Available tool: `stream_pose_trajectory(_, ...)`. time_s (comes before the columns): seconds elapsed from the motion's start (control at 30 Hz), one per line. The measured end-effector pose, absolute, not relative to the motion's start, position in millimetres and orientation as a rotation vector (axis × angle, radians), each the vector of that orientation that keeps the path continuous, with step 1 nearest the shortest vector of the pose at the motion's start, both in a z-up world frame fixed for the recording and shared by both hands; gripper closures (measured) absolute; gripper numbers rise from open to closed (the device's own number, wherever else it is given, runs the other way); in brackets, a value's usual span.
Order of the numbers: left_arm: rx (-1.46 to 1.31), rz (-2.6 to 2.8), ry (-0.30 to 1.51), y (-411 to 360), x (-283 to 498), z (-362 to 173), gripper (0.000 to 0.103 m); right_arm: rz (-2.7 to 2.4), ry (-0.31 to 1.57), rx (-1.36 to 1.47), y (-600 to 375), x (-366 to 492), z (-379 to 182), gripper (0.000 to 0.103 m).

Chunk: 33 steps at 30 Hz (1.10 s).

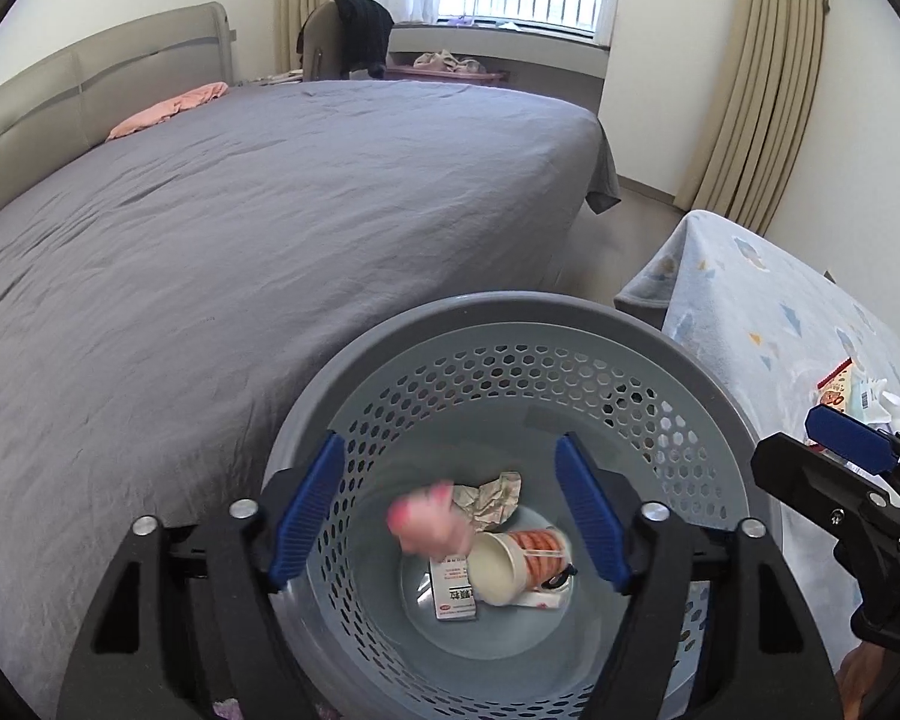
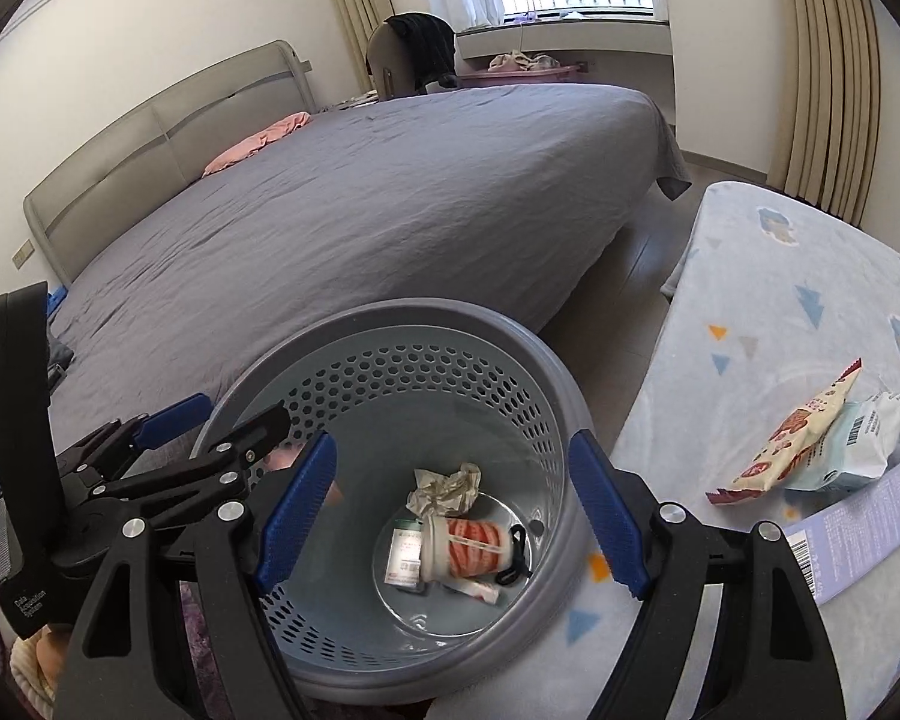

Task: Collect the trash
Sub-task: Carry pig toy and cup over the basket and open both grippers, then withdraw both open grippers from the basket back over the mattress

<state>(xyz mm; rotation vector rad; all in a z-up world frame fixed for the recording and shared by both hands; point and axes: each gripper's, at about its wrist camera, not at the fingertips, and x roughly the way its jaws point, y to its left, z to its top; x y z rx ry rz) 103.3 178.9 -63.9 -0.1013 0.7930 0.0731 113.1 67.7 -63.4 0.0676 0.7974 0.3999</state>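
My left hand-held gripper (image 1: 450, 510) gapes empty over the grey perforated plastic bin (image 1: 570, 372); a blurred pink item (image 1: 429, 519) falls. Right hand-held gripper (image 2: 453, 516) open, empty. Risk: reaching for the red-and-white snack wrapper (image 2: 792, 438), I clip the bin's rim.

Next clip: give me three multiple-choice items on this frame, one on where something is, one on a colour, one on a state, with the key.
1. Where does the paper cup lie?
A. on the bed
B. at the bottom of the bin
C. on the blanket

2. What colour is the bed sheet?
A. grey
B. green
C. white

3. How do the jaws of the right hand-held gripper stand?
A. shut on the cup
B. shut on a wrapper
C. open, nothing between them

Key:
1 B, the cup lies on its side on the floor of the bin, beside crumpled paper.
2 A, the sheet is plain grey across the whole bed.
3 C, the blue pads stand wide apart above the bin, and the snack wrapper is untouched on the blanket.
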Motion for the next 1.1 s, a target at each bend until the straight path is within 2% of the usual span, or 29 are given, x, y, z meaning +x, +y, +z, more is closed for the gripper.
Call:
stream_pose_trajectory(0.63, -0.098, 0.077, 0.804, 176, 84, -60, 0.021, 0.373, 0.781, 0.078, 59, 93, -58, 0.027)
stream_pose_trajectory(1.1, -0.102, 0.071, 0.791, 171, 66, -49, 0.021, 0.362, 0.773, 0.088, 49, 73, -52, 0.026)
